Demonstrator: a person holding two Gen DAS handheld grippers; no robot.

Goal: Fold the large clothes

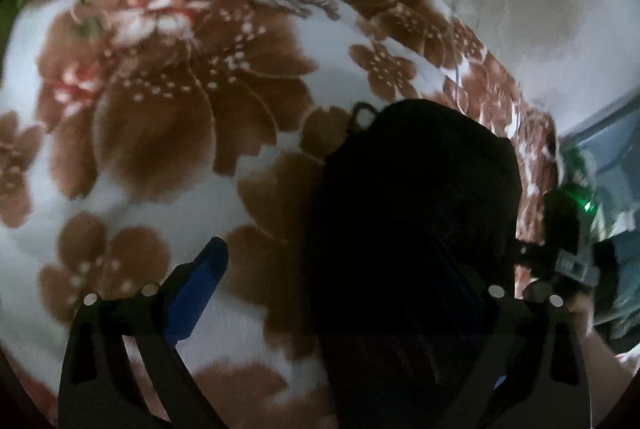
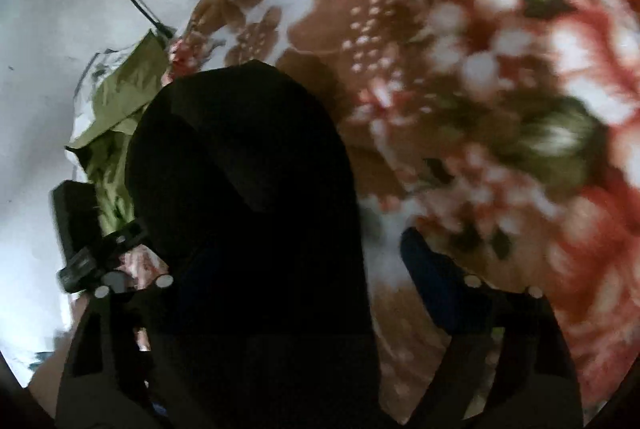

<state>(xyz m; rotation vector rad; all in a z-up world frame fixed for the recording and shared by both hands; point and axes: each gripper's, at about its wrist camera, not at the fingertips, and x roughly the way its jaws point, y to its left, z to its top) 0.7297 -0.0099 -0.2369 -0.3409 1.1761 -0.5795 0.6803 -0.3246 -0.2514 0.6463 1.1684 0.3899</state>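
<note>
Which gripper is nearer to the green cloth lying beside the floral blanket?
Left, probably. The left gripper appears right beside the green cloth in the right wrist view; the right gripper sits farther over, across the black garment.

Black gripper frames with silver screws carry blue fingers [image 1: 196, 293].

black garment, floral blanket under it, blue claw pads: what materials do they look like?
Black garment: soft matte cloth, maybe knit; a loose yarn loop shows at its edge, otherwise too dark to tell.
Floral blanket: plush fleece, judging by the fuzzy nap and soft-edged print.
Blue pads: smooth matte plastic or rubber; which one is unclear.
</note>
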